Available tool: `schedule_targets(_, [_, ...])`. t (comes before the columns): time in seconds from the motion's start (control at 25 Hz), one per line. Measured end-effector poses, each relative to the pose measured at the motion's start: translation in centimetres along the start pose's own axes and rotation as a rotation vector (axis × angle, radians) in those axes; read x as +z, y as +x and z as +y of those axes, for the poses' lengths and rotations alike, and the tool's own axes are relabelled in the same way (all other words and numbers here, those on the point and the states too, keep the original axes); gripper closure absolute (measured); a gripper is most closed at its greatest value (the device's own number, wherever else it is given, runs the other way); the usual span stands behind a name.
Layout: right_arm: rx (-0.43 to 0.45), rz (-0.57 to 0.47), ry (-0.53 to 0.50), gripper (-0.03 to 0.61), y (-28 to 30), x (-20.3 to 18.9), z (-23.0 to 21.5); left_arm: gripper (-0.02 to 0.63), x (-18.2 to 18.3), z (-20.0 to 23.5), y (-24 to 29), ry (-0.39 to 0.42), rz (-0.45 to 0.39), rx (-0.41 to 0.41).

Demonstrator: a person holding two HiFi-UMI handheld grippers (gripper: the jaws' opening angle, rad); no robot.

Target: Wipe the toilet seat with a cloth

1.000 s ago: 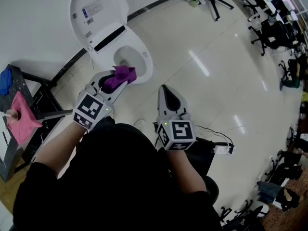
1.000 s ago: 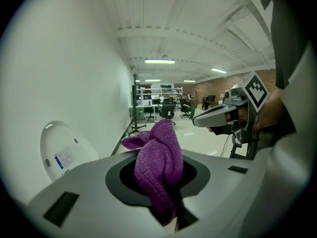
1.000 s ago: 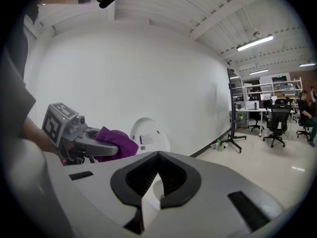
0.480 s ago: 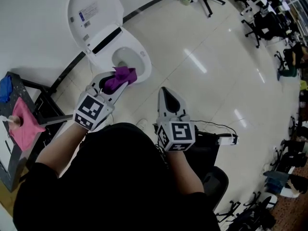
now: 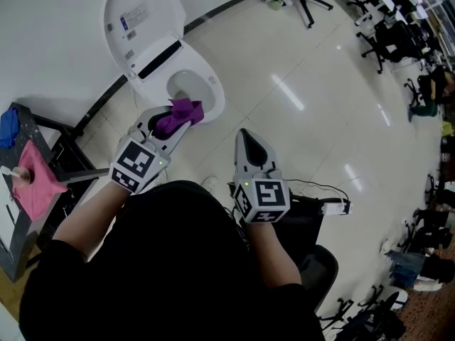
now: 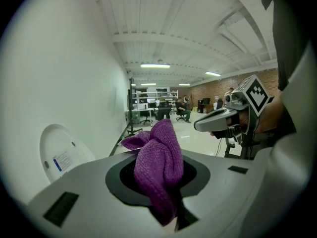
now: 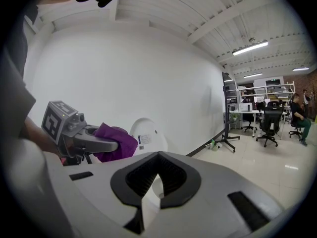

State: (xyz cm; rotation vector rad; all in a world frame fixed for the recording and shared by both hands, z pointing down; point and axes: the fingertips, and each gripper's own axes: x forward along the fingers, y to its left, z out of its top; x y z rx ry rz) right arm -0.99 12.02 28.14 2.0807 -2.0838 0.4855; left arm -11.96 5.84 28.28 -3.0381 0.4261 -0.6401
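A white toilet (image 5: 206, 99) stands against the wall with its lid (image 5: 135, 16) raised and its seat ring showing. My left gripper (image 5: 186, 116) is shut on a bunched purple cloth (image 5: 179, 114), held in the air just in front of the bowl's near rim. The cloth (image 6: 159, 167) fills the closed jaws in the left gripper view. My right gripper (image 5: 245, 136) is shut with nothing in it, hovering over the floor to the right of the toilet. In the right gripper view the cloth (image 7: 116, 142) and the lid (image 7: 146, 138) appear at left.
A dark stand (image 5: 53, 163) with a pink cloth (image 5: 35, 183) and a blue cloth (image 5: 8, 125) is at the left. Glossy tiled floor (image 5: 313, 112) spreads right. Office chairs (image 5: 391, 38) and desks line the far right. A white device with a cable (image 5: 330, 208) lies by my legs.
Almost nothing differs. The view has shifted slightly; both grippers keep their places and the left still holds the cloth by the bowl.
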Motion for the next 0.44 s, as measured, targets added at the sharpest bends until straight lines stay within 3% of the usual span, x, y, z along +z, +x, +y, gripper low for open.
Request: schedule_targets(0.44, [0.002, -0.007, -0.007, 0.565, -0.41, -0.07, -0.05, 0.520, -0.13, -0.38, -0.10, 0.007, 0.003, 0.006])
